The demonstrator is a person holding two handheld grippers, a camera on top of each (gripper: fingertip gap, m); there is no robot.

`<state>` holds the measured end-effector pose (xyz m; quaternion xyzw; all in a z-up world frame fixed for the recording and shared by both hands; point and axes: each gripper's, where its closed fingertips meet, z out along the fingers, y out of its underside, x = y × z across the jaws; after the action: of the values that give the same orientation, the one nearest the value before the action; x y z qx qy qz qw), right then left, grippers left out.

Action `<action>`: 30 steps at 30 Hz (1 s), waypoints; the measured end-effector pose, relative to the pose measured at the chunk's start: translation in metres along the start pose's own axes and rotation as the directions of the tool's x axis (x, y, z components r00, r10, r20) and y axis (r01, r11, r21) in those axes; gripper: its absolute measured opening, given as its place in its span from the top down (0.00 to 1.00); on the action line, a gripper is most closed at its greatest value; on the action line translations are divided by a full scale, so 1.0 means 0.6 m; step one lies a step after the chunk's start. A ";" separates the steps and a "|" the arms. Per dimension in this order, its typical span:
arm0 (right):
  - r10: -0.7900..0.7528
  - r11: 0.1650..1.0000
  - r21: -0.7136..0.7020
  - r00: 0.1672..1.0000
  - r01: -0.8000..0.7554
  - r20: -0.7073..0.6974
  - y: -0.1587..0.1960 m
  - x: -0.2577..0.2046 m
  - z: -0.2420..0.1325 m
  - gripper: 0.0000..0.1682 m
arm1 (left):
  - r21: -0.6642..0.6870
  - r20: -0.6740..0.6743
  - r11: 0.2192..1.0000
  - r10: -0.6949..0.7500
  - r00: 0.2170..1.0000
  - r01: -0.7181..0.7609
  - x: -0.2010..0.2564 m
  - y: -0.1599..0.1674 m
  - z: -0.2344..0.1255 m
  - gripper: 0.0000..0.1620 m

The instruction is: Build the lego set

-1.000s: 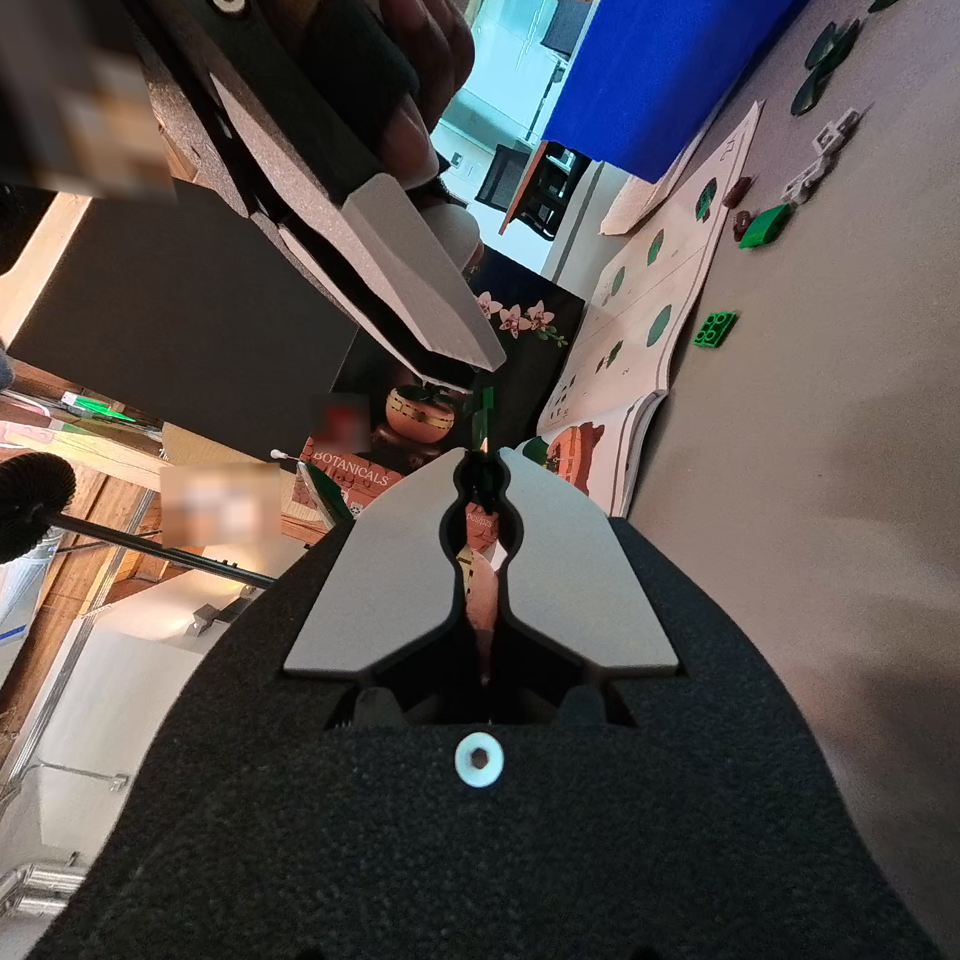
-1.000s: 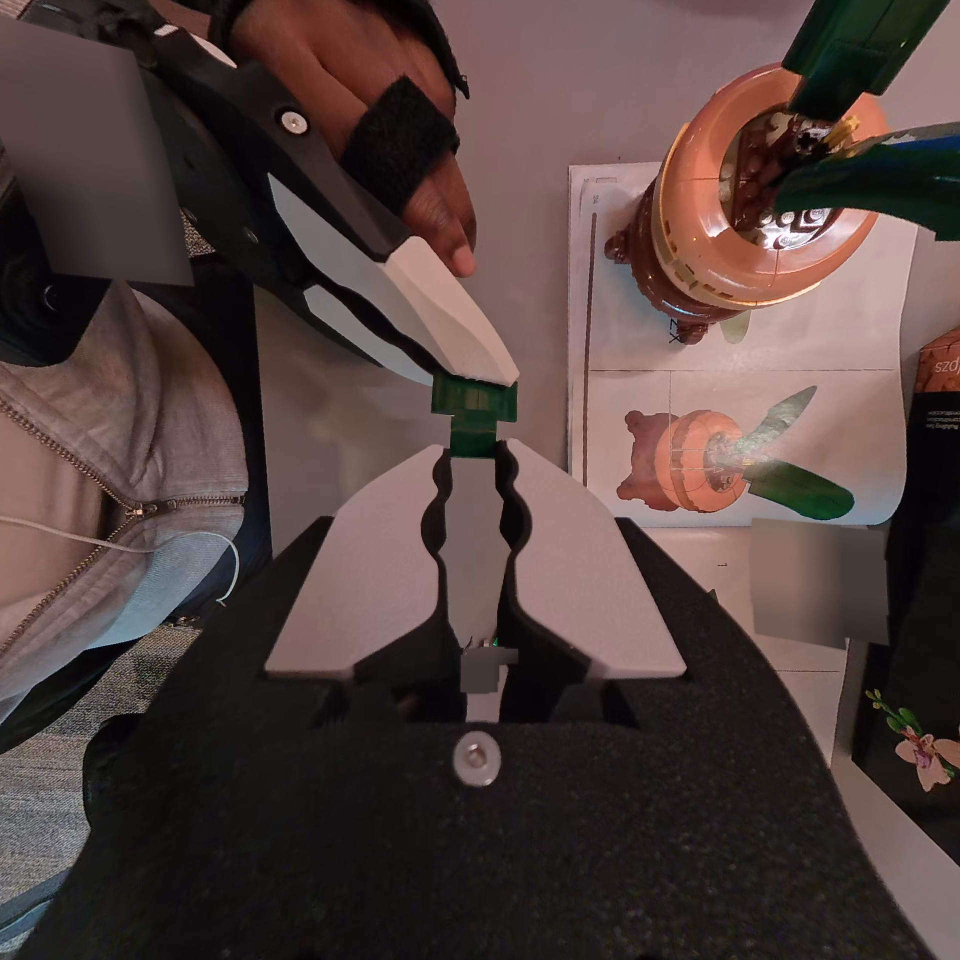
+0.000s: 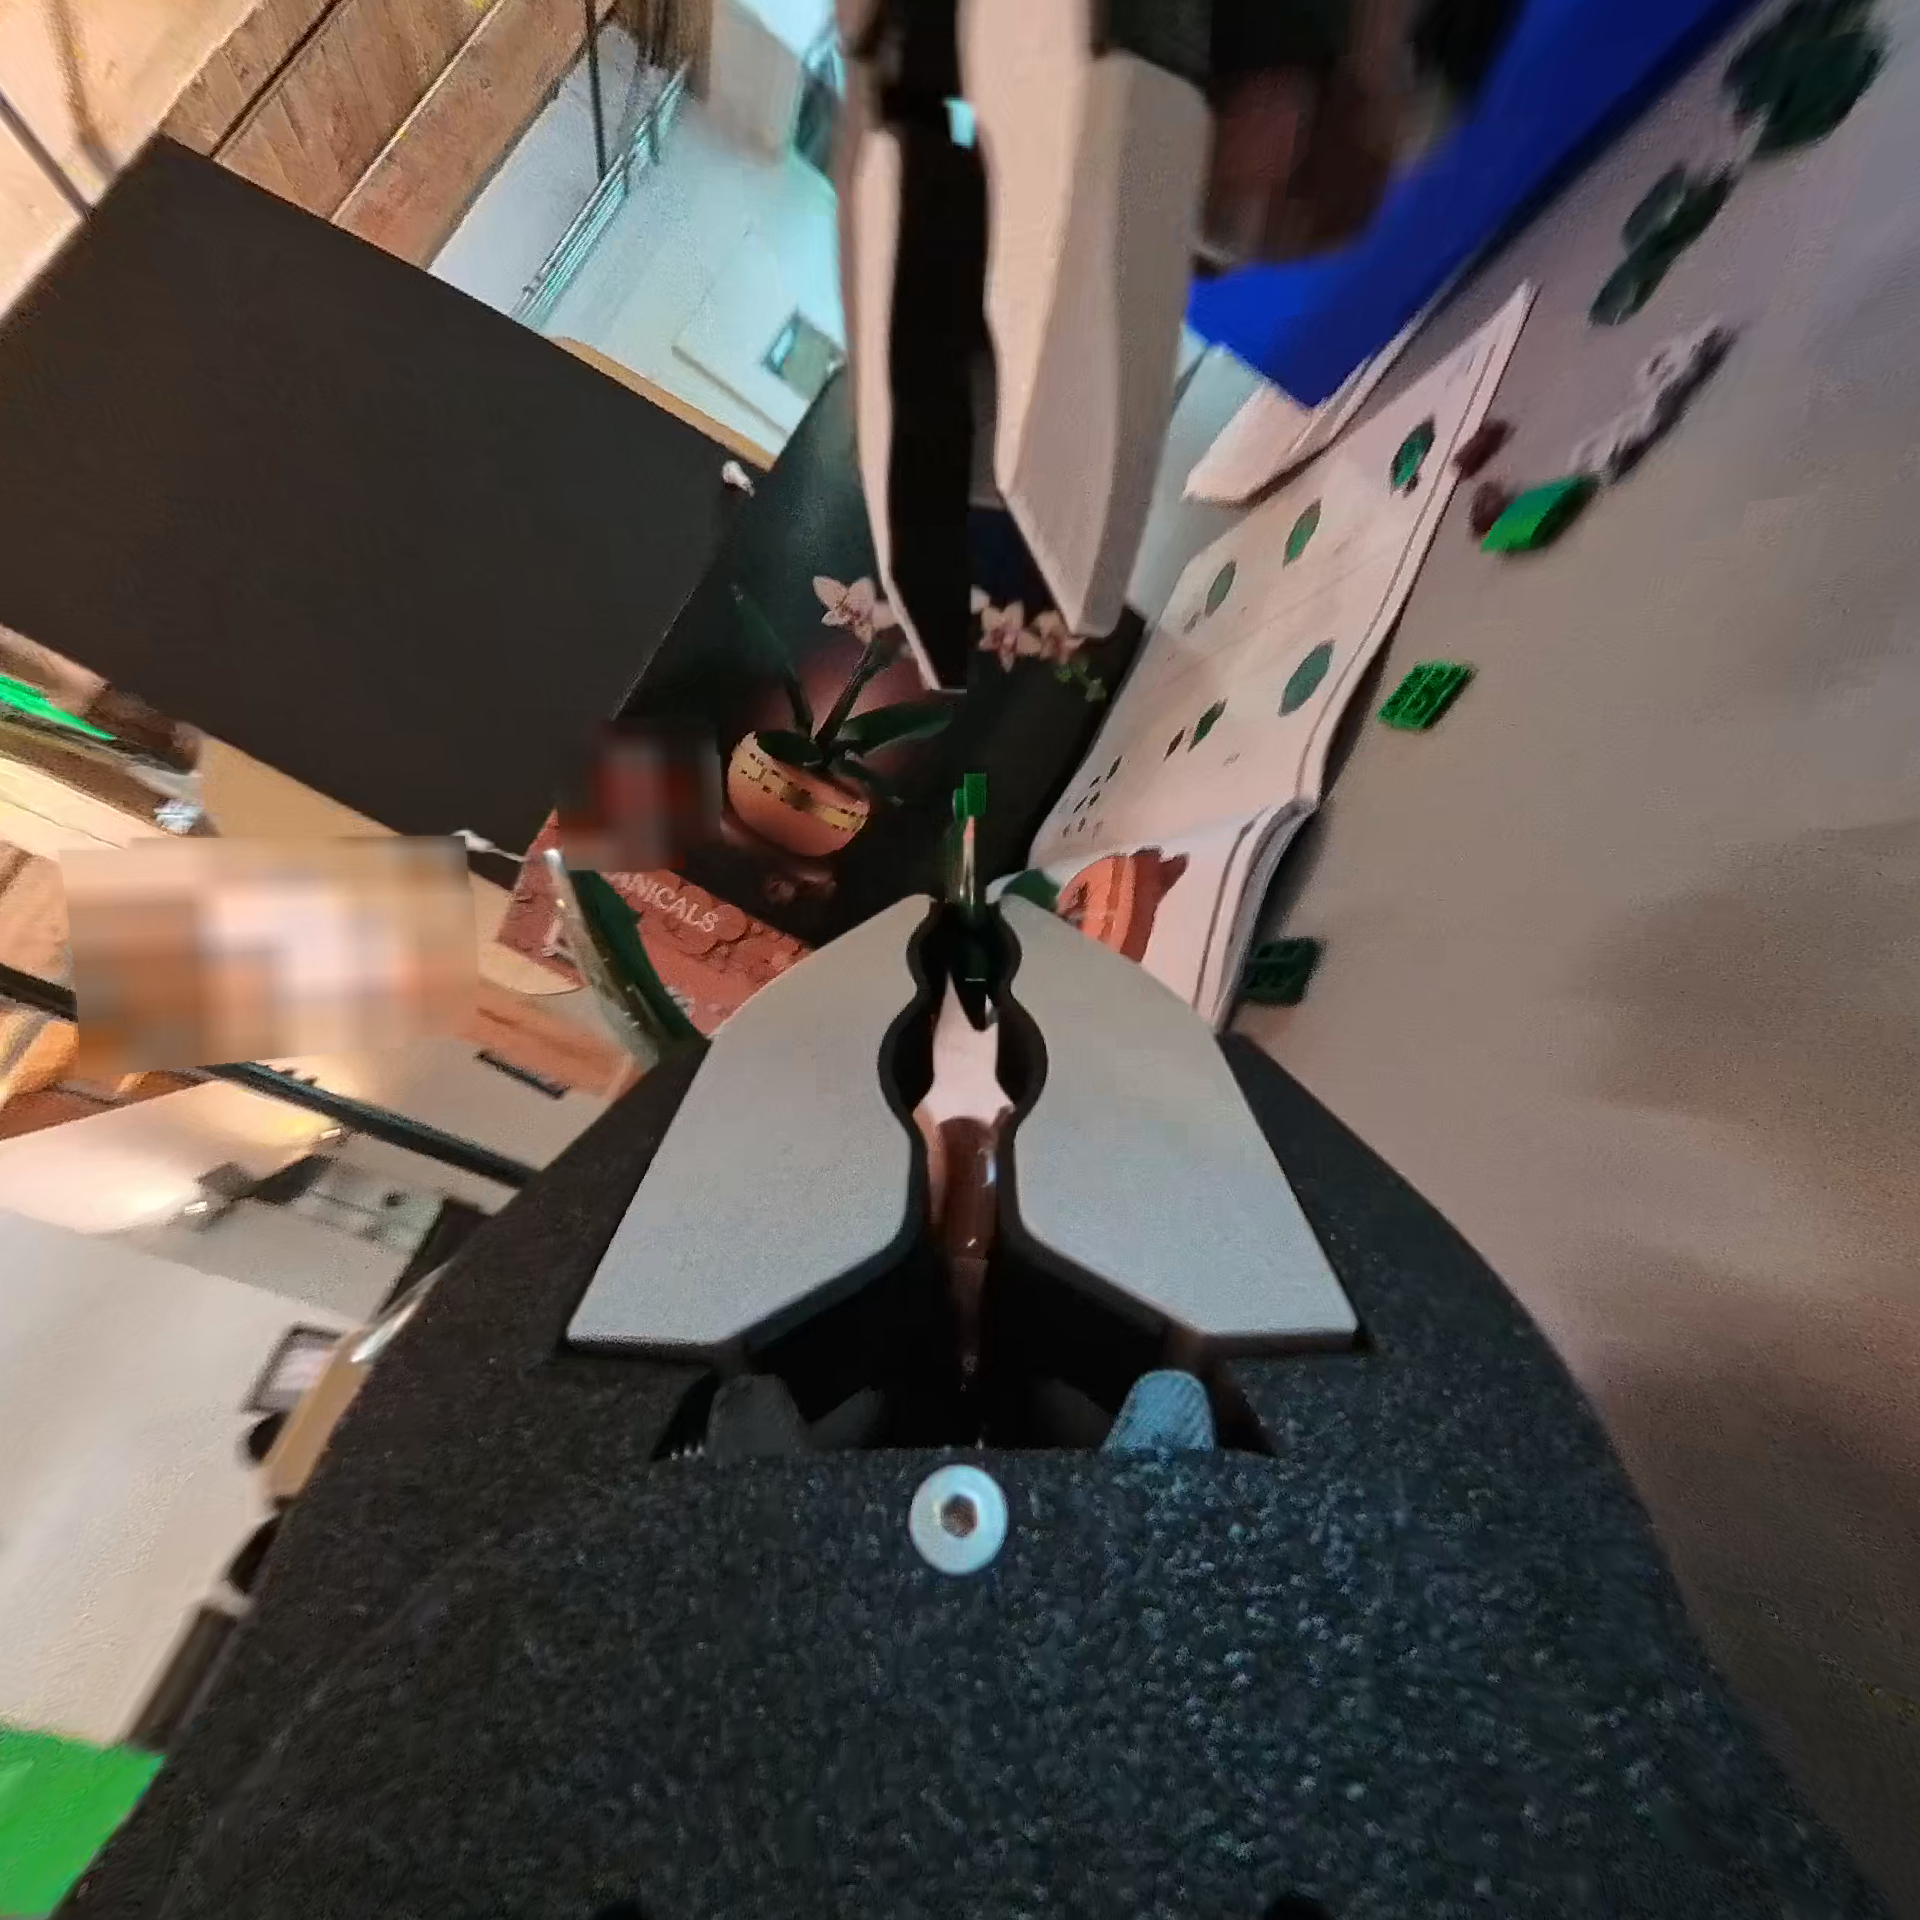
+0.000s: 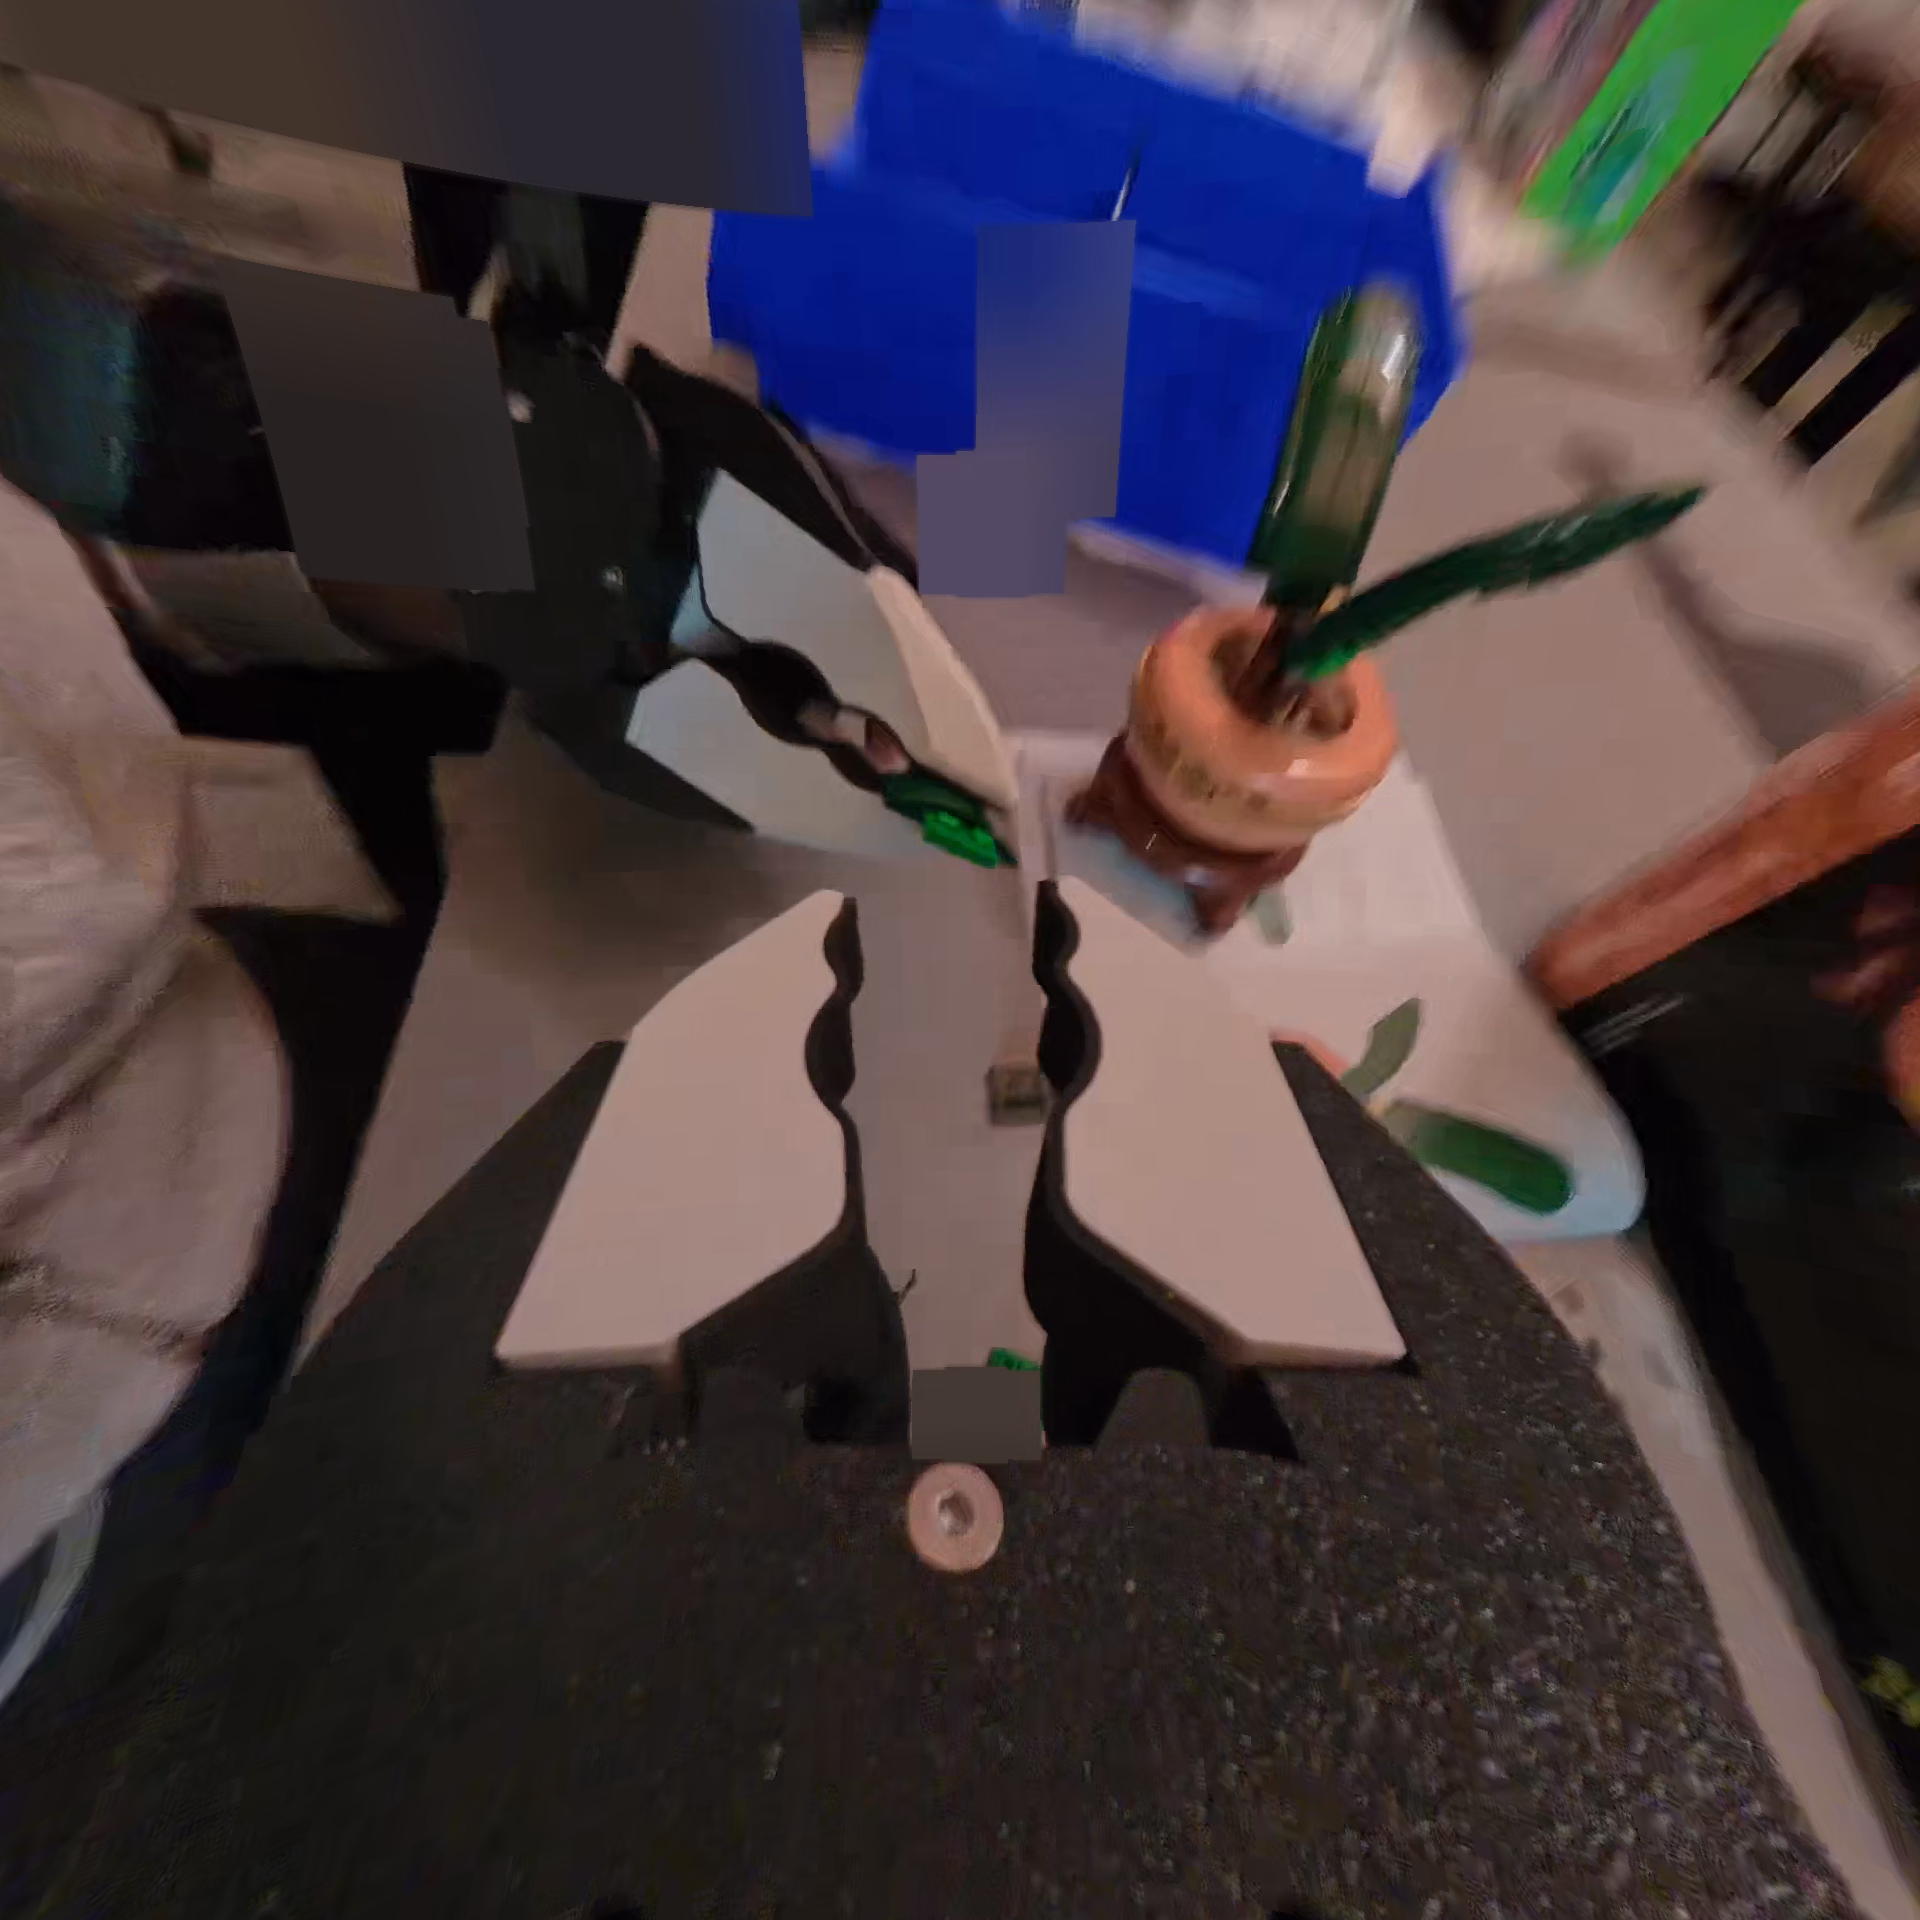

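Both views are motion-blurred. Left gripper [image 3: 966, 914] is clenched on a small dark green lego piece [image 4: 940, 816], pinched at the tips; in the right wrist view it sits up and left of the right gripper [image 4: 945, 914], the piece poking out of its fingers [image 4: 935, 686]. Right gripper is released — fingers spread with only grey table [image 4: 935, 1039] between them, holding nothing. Task build: tan-and-brown lego pot [image 4: 1262, 727] with dark green leaves [image 4: 1340, 457] sticking up, standing on the open instruction booklet [image 3: 1299, 644] just right of the right gripper's tips. Booklet lies flat on the grey table, pages showing green leaf pictures. Loose bright green bricks [image 3: 1423, 694] lie on bare table beside the booklet, more green and white bits further out — too blurred to sort. Dark set box [image 3: 821, 748] with orchid artwork stands behind the booklet. Blue bin [image 4: 1039, 312] at the far side of the table. Room behind: wood-plank wall [image 3: 343, 114] and pale walls, details smeared.
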<state>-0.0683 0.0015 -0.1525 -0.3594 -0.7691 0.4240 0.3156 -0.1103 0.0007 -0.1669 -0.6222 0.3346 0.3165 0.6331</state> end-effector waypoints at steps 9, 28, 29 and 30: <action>-0.409 0.897 0.096 0.892 0.432 -0.194 -0.019 -0.014 -0.018 0.87 | 0.112 -0.155 0.970 -0.196 0.968 0.215 0.018 -0.047 0.000 0.97; -0.381 0.842 0.431 0.924 0.326 0.046 -0.067 -0.059 -0.054 0.97 | 0.482 -0.275 0.836 -0.138 0.951 0.261 -0.010 -0.157 -0.034 0.87; -0.386 0.831 0.456 0.921 0.320 0.056 -0.074 -0.062 -0.059 0.97 | 0.504 -0.290 0.817 -0.147 0.946 0.281 -0.017 -0.163 -0.038 0.86; -0.388 0.825 0.466 0.920 0.320 0.056 -0.081 -0.063 -0.061 0.97 | 0.522 -0.302 0.800 -0.151 0.941 0.296 -0.023 -0.170 -0.041 0.86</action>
<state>-0.0327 -0.0325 -0.1008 -0.0951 -0.7250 0.5489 0.4050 -0.0358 -0.0261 -0.0971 -0.4784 0.4117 0.0475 0.7741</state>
